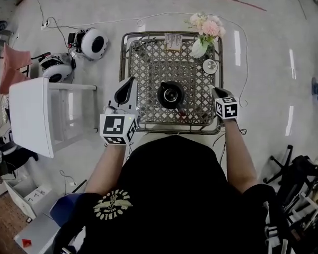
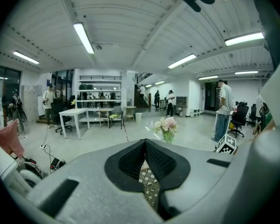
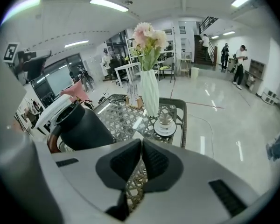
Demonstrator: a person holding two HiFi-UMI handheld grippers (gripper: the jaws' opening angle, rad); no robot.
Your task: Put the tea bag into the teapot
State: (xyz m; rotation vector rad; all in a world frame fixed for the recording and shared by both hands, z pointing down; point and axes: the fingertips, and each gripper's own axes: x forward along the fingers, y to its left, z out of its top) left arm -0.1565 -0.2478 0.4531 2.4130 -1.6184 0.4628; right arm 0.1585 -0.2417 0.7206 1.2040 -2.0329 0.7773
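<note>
Hovering at the right edge of the lattice table (image 1: pixel 148 34), the right gripper (image 3: pixel 141 142) has its jaws pressed together on a pale sliver, apparently the tea bag (image 3: pixel 137 135). The open teapot (image 1: pixel 170 95) stands mid-table with bare lattice around. The left gripper (image 2: pixel 144 142), closed and empty, hangs over the left edge

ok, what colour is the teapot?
The teapot is black, with a reddish-brown handle; it shows best in the right gripper view.

Your lattice-top table (image 1: pixel 148 70) carries a white vase (image 1: pixel 199 48) of pink flowers (image 1: pixel 206 25) at its far right corner, with a cup on a saucer (image 1: pixel 210 66) just beside it. A white side table (image 1: pixel 29 115) stands to its left.
</note>
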